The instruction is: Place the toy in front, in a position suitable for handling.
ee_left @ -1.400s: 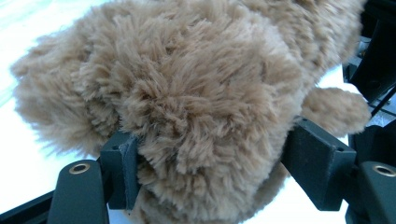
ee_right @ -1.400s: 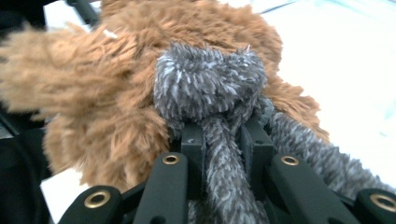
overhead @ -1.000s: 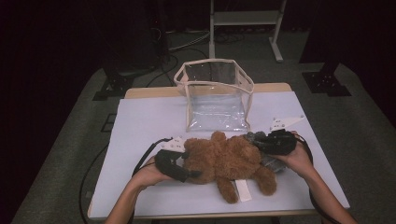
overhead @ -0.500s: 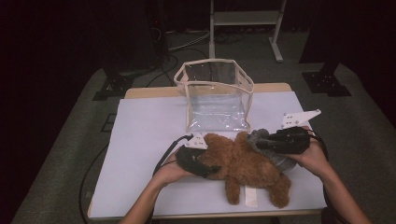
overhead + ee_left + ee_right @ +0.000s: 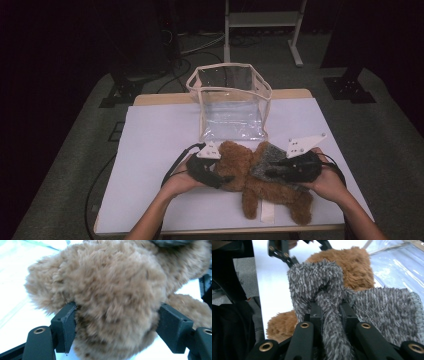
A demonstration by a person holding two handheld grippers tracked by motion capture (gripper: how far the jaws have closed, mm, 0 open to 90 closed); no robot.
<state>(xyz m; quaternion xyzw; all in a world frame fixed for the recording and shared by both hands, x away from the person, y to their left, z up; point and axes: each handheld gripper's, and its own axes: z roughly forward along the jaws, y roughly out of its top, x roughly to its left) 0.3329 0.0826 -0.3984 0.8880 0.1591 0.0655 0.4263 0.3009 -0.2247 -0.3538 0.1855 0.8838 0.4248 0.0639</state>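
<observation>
Brown plush: teddy bear (image 5: 260, 182) lying across the near half of the white table (image 5: 150, 150), head at about 10 o'clock of its body, legs trailing toward 5 o'clock, white tag at the near edge.
Left gripper (image 5: 220, 179): at 9 o'clock of the bear, jaws spread wide round the head; in the left gripper view the fur (image 5: 112, 297) bulges between both pads, touching them, so a loose clasp, with the jaws just been opening. Likely there to steady and steer the head.
Right gripper (image 5: 270, 172): at 3 o'clock of the bear, jaws pressed together, pinching a fold of grey knit scarf (image 5: 329, 290) worn at the bear's neck; probably gripped there to lift the toy by its firmest handle.
Bear versus grippers: caught between the two, head in the left, scarf in the right, body sagging toward the near edge.
Clear bag (image 5: 232, 102): at 12 o'clock of the bear, just beyond it, standing upright with cream trim and mouth open upward; seemingly the place meant for the bear.
</observation>
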